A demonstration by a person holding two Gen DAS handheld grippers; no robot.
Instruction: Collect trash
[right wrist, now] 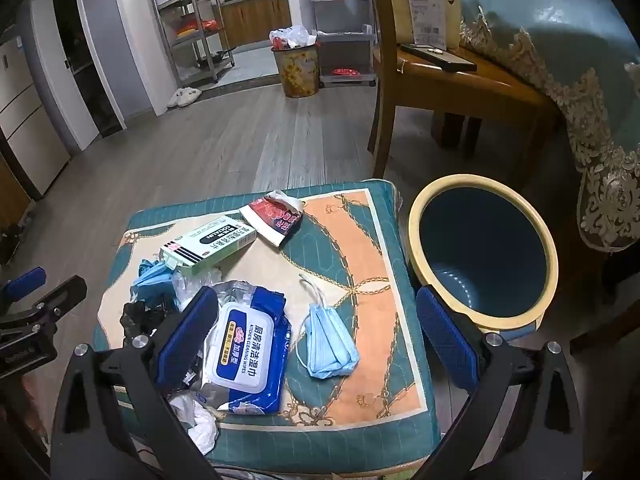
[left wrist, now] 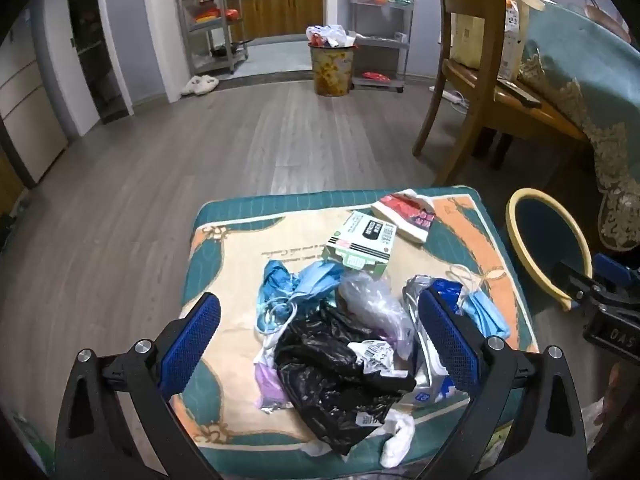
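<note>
Trash lies on a teal patterned cushion [left wrist: 224, 248]. In the left wrist view my left gripper [left wrist: 320, 344] is open above a black plastic bag [left wrist: 328, 376], with a clear bag [left wrist: 372, 296], blue masks [left wrist: 296, 284] and a green-white box [left wrist: 360, 244] beyond. In the right wrist view my right gripper [right wrist: 316, 340] is open over the cushion [right wrist: 360, 240], with a blue wipes pack [right wrist: 248, 352] and a folded blue mask [right wrist: 330, 344] between its fingers. An empty blue bin with a yellow rim [right wrist: 484, 252] stands to the right of the cushion.
A red-white wrapper [right wrist: 276, 216] lies at the cushion's far side. A wooden chair [right wrist: 440, 72] and a table with a blue lace-edged cloth [right wrist: 580, 80] stand at the right. A full patterned waste bin [left wrist: 332, 64] and metal shelves [left wrist: 212, 16] stand far across the wooden floor.
</note>
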